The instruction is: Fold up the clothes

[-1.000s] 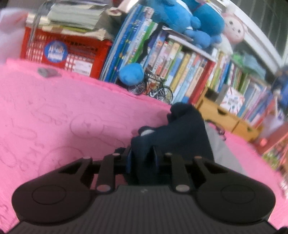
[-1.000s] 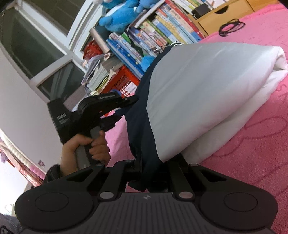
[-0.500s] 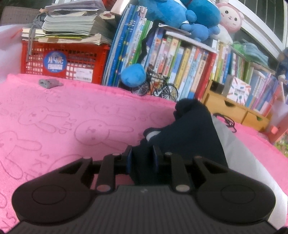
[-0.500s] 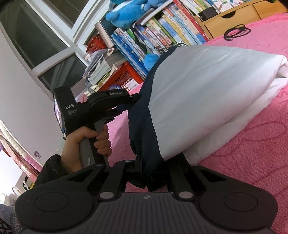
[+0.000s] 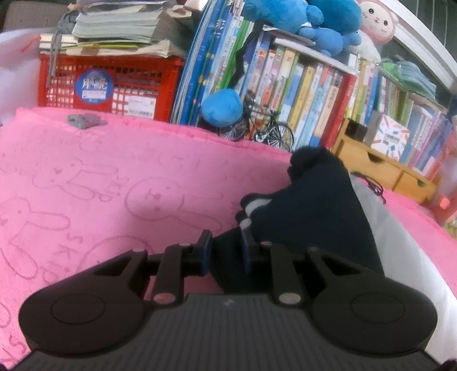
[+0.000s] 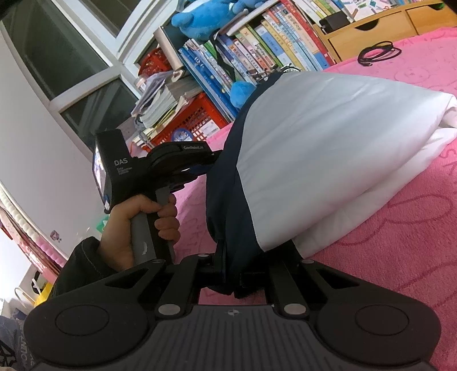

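over the pink rabbit-print cover (image 5: 120,182) the navy-and-white garment (image 6: 308,159) hangs doubled; the left hand-held gripper (image 5: 225,248) and right hand-held gripper (image 6: 231,274) each stand clamped on its navy edge; best keep both corners level and taut, lowering together so the fold lands square.

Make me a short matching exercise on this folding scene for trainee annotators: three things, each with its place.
Things:
1. garment
2. red crate
3. black cable

Places:
a. under a stack of books
b. clamped in both grippers
c. on the pink blanket by the wooden drawers

Pairs: 1-b, 2-a, 3-c
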Motion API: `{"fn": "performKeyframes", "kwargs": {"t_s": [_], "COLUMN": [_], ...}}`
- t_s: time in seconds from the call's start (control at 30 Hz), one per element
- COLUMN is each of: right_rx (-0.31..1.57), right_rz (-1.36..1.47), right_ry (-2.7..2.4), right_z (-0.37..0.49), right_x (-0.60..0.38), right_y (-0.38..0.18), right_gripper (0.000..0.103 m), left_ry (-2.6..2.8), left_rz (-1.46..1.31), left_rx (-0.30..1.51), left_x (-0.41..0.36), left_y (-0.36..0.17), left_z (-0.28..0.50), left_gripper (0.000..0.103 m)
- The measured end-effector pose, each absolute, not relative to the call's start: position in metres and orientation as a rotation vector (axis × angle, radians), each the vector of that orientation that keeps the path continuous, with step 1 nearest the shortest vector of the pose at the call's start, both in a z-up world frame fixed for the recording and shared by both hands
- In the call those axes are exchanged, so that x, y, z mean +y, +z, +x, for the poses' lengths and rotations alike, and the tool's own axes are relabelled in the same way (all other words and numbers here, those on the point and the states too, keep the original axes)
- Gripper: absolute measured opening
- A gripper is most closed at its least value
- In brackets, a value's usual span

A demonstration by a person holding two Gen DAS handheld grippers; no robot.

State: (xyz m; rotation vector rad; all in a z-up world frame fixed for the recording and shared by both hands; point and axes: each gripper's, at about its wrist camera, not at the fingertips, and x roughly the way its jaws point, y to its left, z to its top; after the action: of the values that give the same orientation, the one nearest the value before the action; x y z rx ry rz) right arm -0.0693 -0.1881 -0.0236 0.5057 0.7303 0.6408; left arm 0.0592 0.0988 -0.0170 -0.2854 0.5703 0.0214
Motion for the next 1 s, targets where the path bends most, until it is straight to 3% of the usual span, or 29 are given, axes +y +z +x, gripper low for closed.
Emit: {"fn": "performKeyframes", "kwargs": {"t_s": [0.57, 0.83, 1.0], "right_rx": [0.737, 0.582, 0.595], "right_rz": [0.302, 0.129, 0.113], "right_ry": [0.788, 0.659, 0.509], "right_z": [-0.093, -0.055, 0.014], "right_x": [-0.224, -0.254, -0.248], "right_y": [0.010, 0.064, 0.070], "right_gripper": [0.015, 0.053, 0.055], "left_ry": [0.011, 0.140, -0.022], "left_rz": [-0.367, -0.376, -0.410], "left_rx": [0.572, 0.577, 0.538], "left_x": [0.112, 0.149, 0.156], "left_y": [-0.020, -0.015, 0.009], "left_z": [0.059, 0.058, 0.063], "left_gripper": [0.021, 0.019, 0.025]}}
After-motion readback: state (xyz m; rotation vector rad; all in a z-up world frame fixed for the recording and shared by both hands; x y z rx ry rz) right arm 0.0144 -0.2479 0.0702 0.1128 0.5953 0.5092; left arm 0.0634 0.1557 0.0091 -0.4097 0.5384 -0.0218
